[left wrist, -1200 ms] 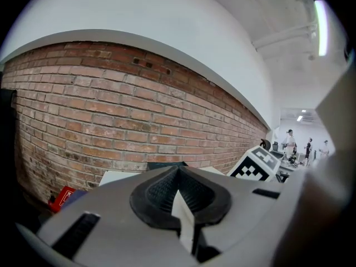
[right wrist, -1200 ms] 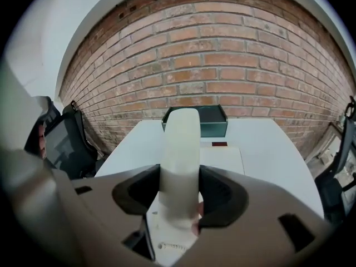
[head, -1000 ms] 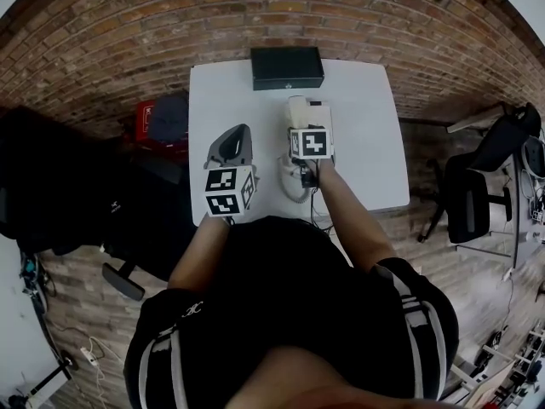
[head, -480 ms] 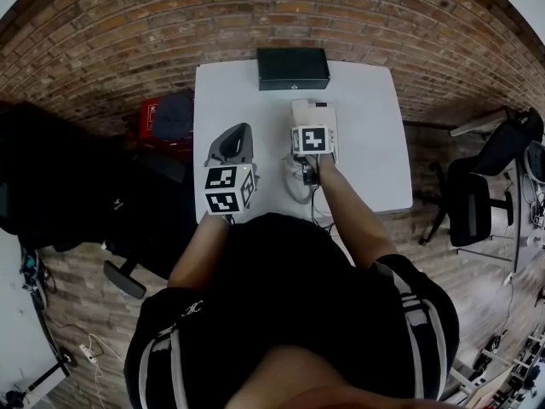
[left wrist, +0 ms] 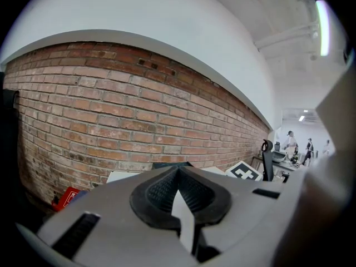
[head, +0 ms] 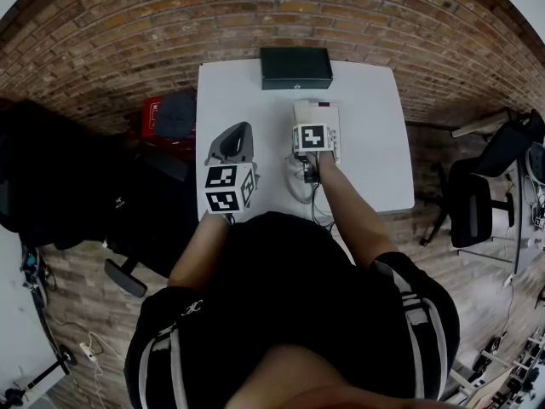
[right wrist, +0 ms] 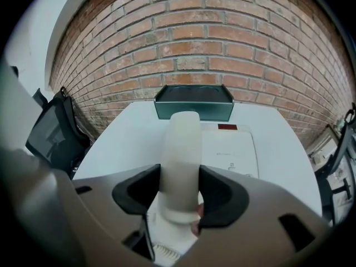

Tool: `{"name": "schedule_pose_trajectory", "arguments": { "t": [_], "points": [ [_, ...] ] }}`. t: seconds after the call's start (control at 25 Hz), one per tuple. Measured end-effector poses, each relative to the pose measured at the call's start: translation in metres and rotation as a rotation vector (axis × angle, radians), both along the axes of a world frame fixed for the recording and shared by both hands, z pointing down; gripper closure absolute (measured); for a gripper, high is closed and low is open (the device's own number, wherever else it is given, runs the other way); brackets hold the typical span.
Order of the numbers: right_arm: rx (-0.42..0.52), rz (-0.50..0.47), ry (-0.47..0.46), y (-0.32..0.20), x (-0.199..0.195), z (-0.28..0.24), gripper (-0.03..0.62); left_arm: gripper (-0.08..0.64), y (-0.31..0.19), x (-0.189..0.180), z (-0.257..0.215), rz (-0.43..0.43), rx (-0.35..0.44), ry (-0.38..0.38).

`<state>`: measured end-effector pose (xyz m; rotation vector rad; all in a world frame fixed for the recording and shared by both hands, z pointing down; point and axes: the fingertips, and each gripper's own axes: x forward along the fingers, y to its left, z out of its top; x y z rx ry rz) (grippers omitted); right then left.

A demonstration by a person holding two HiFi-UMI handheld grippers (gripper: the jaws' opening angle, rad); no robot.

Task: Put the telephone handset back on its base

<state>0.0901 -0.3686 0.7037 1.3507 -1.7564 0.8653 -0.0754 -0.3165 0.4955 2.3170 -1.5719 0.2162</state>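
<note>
My right gripper (right wrist: 179, 191) is shut on the cream telephone handset (right wrist: 181, 160), which sticks out forward between the jaws. The cream telephone base (right wrist: 229, 149) lies on the white table just ahead and slightly right of the handset; in the head view the base (head: 317, 113) shows beyond the right gripper (head: 311, 140), with the coiled cord (head: 298, 190) below it. My left gripper (head: 230, 147) is held up over the table's left side, jaws shut with nothing between them; its view shows the jaws (left wrist: 181, 196) against the brick wall.
A dark green box (head: 295, 66) stands at the table's far edge by the brick wall, also visible as the box (right wrist: 193, 102) beyond the base. A red item (head: 146, 118) and dark bags lie left of the white table (head: 366, 143). An office chair (head: 477, 194) stands to the right.
The right gripper with the handset has shifted slightly forward and right over the base. The left gripper has stayed where it was.
</note>
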Motion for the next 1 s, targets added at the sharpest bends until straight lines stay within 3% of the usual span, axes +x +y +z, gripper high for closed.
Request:
{"name": "schedule_pose_trajectory", "arguments": {
  "t": [1.0],
  "points": [
    [-0.029,0.041,-0.058,-0.0012,-0.0018,-0.0013,0.391,0.558,0.0006,-0.0019,0.0056,-0.004,-0.014,-0.002]
  ]
}}
